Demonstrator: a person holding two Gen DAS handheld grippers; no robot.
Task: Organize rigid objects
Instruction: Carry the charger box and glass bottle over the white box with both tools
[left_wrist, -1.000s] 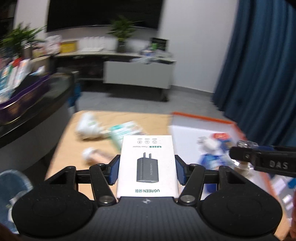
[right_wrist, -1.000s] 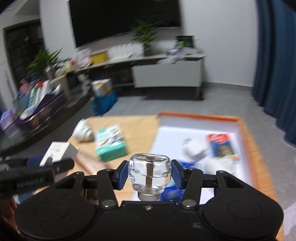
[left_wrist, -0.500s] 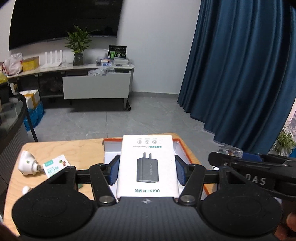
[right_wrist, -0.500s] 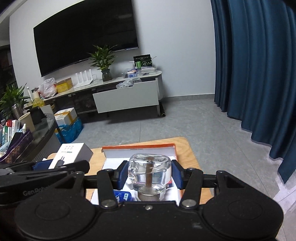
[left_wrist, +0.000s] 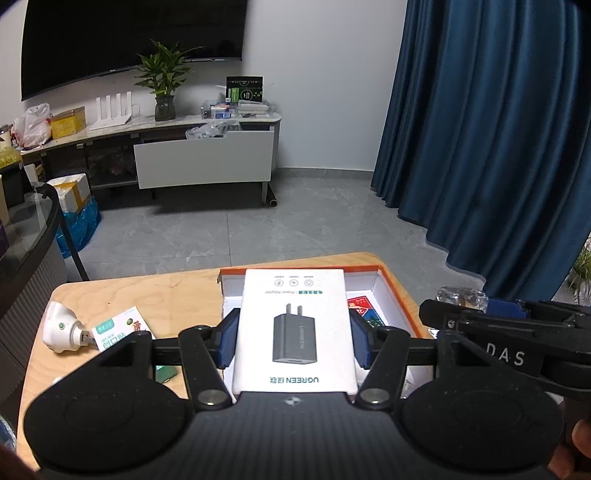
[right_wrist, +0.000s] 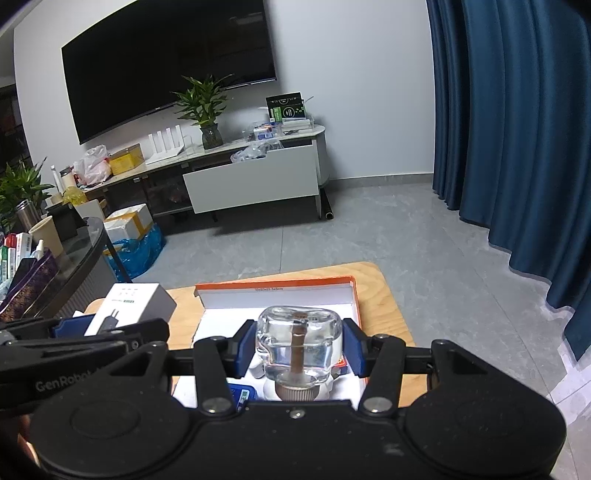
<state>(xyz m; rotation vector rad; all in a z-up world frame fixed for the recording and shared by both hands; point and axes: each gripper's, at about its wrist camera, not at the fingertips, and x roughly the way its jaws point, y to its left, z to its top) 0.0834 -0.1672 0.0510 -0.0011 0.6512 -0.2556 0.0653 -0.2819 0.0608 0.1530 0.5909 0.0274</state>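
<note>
Gripper on my left (left_wrist: 293, 341) is clamped on a white charger box (left_wrist: 293, 328); my right gripper (right_wrist: 298, 349) is clamped on a clear glass bottle (right_wrist: 298, 341). Both items hang above the orange-rimmed tray (right_wrist: 275, 286) on the tabletop (left_wrist: 122, 291). I'd lower each slowly into bare tray space, releasing only once it rests.

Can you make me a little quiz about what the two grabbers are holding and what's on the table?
1. True or false: the left gripper holds the white charger box.
2. What does the right gripper hold? A) clear glass bottle B) spoon C) ball
3. What colour is the rim of the open box on the wooden table?

Key: 1 true; 2 A; 3 orange.
</note>
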